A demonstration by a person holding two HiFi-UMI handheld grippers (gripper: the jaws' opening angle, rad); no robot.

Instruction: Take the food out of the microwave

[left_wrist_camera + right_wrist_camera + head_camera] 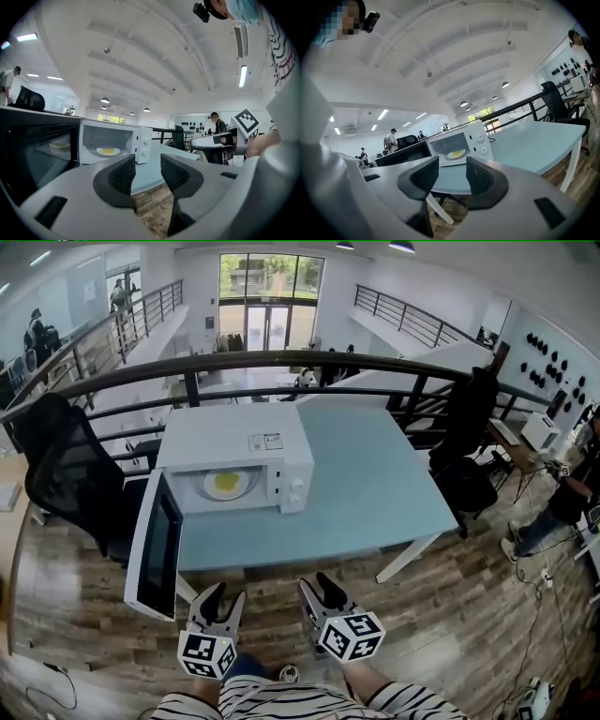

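At the far left a black chair (61, 465) stood on the wood floor (450, 615), beside the table (375, 484). The microwave (234, 442) sat on the table's left part, and its door (159, 545) hung wide open, swung out to the left past the table's near edge. The food (226, 483), a yellow round on a pale plate (208, 486), lay inside the microwave, on the cavity floor.

The left gripper (225, 596) was held low before the table's near edge, well apart from the microwave. In the left gripper view its jaws stood apart with nothing between them, only the table edge and floor showing through the gap. The right gripper (319, 587) was just beside it, to the right. Its jaws too stood apart and empty in the right gripper view, with the microwave (461, 140) and food (456, 153) seen beyond them.

Further right, the table top was bare. Behind its right corner stood another black chair (469, 427), against the railing (281, 360). A person (572, 493) stood at the right edge.
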